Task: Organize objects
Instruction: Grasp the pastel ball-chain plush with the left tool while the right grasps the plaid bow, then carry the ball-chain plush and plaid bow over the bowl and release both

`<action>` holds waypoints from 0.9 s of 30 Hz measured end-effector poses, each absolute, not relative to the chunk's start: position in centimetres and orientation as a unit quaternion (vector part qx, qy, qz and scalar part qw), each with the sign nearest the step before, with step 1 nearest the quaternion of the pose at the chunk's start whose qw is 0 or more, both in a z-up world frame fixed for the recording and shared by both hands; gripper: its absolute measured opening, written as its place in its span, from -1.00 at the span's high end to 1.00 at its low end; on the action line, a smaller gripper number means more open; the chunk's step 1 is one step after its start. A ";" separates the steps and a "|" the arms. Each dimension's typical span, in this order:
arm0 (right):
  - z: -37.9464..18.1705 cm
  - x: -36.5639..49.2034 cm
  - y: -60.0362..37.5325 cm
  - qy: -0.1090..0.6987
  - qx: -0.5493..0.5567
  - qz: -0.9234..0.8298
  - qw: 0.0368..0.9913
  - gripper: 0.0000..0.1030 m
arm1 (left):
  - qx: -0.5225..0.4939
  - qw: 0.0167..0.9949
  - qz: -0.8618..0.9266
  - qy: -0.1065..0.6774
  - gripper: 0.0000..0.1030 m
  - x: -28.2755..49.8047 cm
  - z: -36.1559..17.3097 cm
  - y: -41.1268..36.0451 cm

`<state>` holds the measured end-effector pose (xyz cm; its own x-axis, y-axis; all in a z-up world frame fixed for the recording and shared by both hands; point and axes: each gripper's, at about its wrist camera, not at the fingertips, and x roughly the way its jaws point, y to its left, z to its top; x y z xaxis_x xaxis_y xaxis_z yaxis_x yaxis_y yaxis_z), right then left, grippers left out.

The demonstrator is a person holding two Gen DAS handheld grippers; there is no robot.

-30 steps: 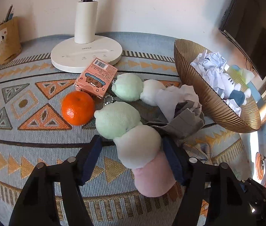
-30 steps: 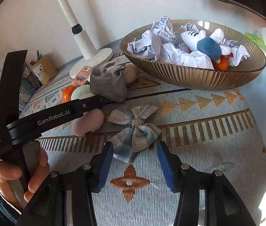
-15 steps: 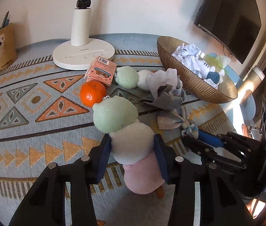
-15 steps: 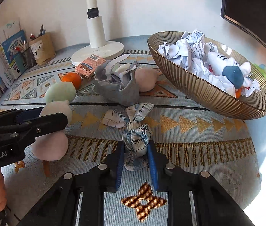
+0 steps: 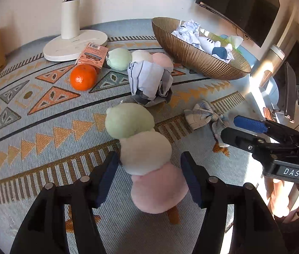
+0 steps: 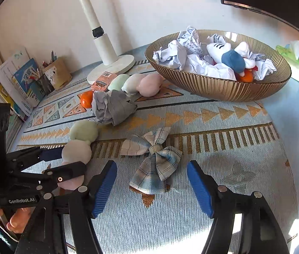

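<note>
A plush skewer of green, white and pink balls (image 5: 143, 148) lies on the patterned mat between the jaws of my left gripper (image 5: 149, 175). Those jaws are opening and small gaps show beside the white ball. A plaid fabric bow (image 6: 153, 160) lies flat on the mat between the blue pads of my right gripper (image 6: 152, 187), whose jaws are opening too and do not touch it. In the left wrist view the right gripper (image 5: 232, 130) hovers at the bow (image 5: 204, 116). In the right wrist view the left gripper (image 6: 65, 162) straddles the skewer (image 6: 81, 131).
A ribbed gold bowl (image 6: 213, 86) at the back right holds crumpled paper and a plush toy. A crumpled grey cloth (image 5: 149, 82), an orange (image 5: 83, 77), a pink box (image 5: 91, 55) and a second plush skewer (image 5: 120, 59) lie mid-mat. A white lamp base (image 5: 73, 44) stands behind.
Both grippers closed on their things half a second ago and now stand open. The left one carried the skewer nearer and rightward, and it now lies on the mat.
</note>
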<state>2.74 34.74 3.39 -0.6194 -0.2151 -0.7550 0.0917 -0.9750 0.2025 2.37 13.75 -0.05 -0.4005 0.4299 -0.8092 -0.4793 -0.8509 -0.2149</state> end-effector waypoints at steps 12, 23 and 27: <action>1.8 1.6 32.4 0.024 0.435 -0.899 0.046 0.42 | -0.440 0.214 0.869 0.073 -0.30 4.6 -0.6 15.8; 4.6 4.2 33.0 -0.012 0.402 -0.912 0.079 0.53 | -0.409 0.244 0.878 0.046 0.09 6.1 2.2 14.7; 8.5 5.1 34.4 -0.027 0.357 -0.931 0.073 0.53 | -0.375 0.257 0.889 0.051 0.09 5.6 5.6 16.4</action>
